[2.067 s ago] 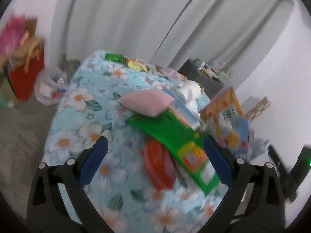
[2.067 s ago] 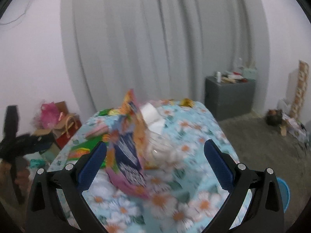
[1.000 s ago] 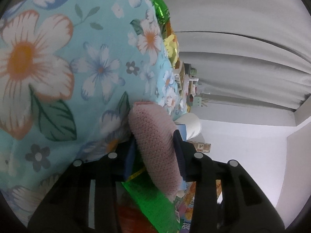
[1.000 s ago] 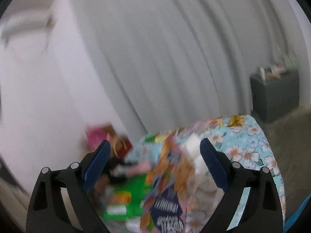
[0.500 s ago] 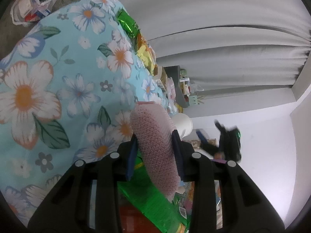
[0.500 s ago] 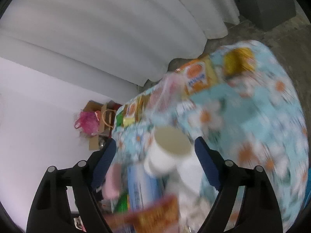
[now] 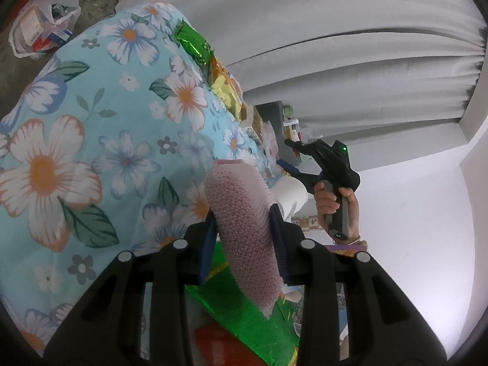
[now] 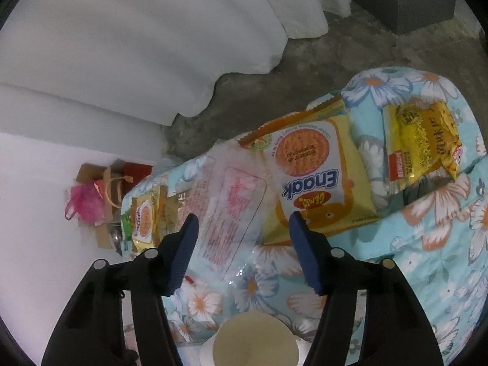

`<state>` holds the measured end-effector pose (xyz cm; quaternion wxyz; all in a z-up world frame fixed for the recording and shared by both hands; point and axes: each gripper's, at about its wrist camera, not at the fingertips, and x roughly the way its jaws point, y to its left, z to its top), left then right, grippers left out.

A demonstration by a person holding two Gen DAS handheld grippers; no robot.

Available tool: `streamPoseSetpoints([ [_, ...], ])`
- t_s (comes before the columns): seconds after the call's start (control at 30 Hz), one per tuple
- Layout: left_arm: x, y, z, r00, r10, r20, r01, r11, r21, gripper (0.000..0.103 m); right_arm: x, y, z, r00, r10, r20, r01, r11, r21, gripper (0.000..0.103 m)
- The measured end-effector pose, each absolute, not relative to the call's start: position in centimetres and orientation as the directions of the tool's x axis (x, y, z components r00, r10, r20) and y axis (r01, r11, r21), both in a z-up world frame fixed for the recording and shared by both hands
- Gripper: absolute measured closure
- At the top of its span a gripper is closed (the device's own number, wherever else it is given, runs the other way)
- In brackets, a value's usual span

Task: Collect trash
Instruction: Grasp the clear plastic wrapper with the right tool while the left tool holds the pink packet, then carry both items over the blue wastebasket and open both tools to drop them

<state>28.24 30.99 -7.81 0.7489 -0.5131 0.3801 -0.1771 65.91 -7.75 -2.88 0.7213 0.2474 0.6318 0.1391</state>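
Observation:
My left gripper is shut on a pink foam sponge and holds it above the floral tablecloth. My right gripper is open, its blue pads on either side of a clear plastic wrapper with red print on the table. An Enaak snack packet lies right of it and a yellow noodle packet further right. In the left wrist view the right gripper is seen in a hand over the table's far side.
A white paper cup stands below my right gripper. Green and yellow wrappers line the table's far edge. A green packet and a red one lie under the sponge. A plastic bag sits on the floor.
My left gripper closed on the pink sponge and lifted it off the table. My right gripper swung down over the table's far end, onto the clear wrapper.

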Motion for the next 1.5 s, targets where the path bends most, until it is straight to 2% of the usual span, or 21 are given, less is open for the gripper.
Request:
streamPoseSetpoints([
  [0.3, 28.5, 31.0, -8.2, 0.636, -0.657, -0.404, -0.134, 0.421, -0.897, 0.072, 66.5, -7.3, -4.7, 0.118, 0.550, -0.827, 0.143, 0.815, 0.562, 0.064],
  [0.37, 28.4, 31.0, -8.1, 0.638, -0.655, -0.405, -0.133, 0.424, -0.896, 0.072, 66.4, -7.4, -5.0, 0.116, 0.555, -0.824, 0.148, 0.810, 0.567, 0.071],
  [0.43, 28.4, 31.1, -8.0, 0.638, -0.654, -0.405, -0.132, 0.425, -0.895, 0.072, 66.2, -7.4, -5.4, 0.113, 0.563, -0.819, 0.157, 0.804, 0.574, 0.083],
  [0.53, 28.3, 31.1, -7.9, 0.640, -0.652, -0.407, -0.130, 0.430, -0.894, 0.072, 65.9, -7.7, -5.7, 0.118, 0.575, -0.810, 0.160, 0.794, 0.587, 0.093],
  [0.77, 27.9, 31.3, -7.2, 0.658, -0.639, -0.398, -0.116, 0.436, -0.892, 0.073, 64.8, -9.1, -4.2, 0.179, 0.610, -0.772, 0.142, 0.760, 0.634, 0.098],
  [1.07, 26.0, 31.9, -3.2, 0.730, -0.572, -0.375, -0.059, 0.494, -0.867, 0.074, 62.8, -12.5, 2.8, 0.358, 0.686, -0.633, 0.079, 0.653, 0.753, 0.099],
  [1.27, 22.9, 30.7, 2.8, 0.774, -0.525, -0.354, 0.027, 0.586, -0.810, 0.074, 58.8, -16.0, 9.4, 0.465, 0.702, -0.539, 0.020, 0.600, 0.799, 0.099],
  [1.5, 17.9, 24.5, 12.4, 0.784, -0.566, -0.256, 0.243, 0.659, -0.712, 0.074, 46.3, -24.2, 16.6, 0.591, 0.677, -0.440, -0.076, 0.589, 0.805, 0.099],
])
